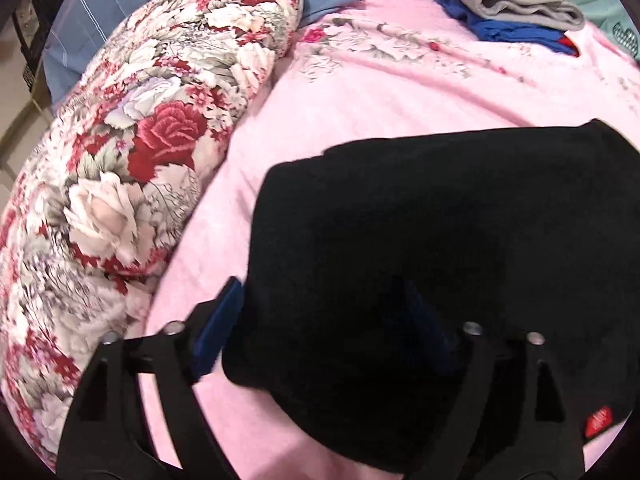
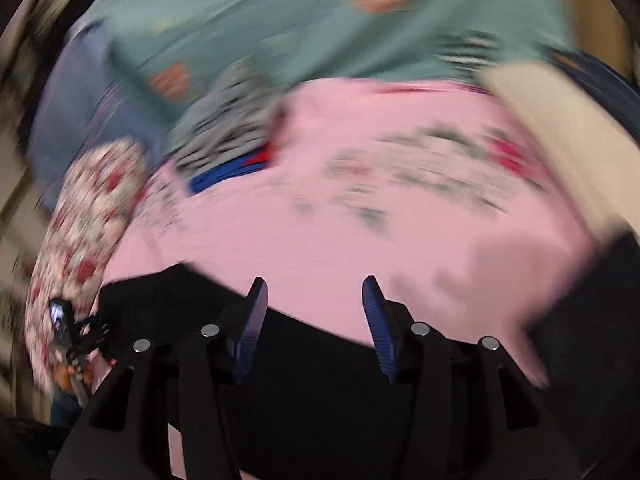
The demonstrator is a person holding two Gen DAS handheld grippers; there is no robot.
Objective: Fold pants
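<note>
Black pants [image 1: 420,232] lie folded in a thick bundle on the pink bed cover [image 1: 392,88], with a small red label [image 1: 598,426] at the lower right. My left gripper [image 1: 320,300] is open, its jaws wide apart, over the near edge of the bundle; the left finger [image 1: 220,324] shows beside the cloth and the right finger is dark against it. In the blurred right wrist view the pants [image 2: 320,360] lie under my right gripper [image 2: 316,300], which is open and holds nothing, its fingertips above the far edge of the black cloth.
A rolled floral quilt [image 1: 132,152] lies along the left of the bed. A stack of folded grey and blue clothes [image 1: 508,4] sits at the far side; it also shows in the right wrist view [image 2: 228,136]. A cream item [image 2: 560,128] lies at the right.
</note>
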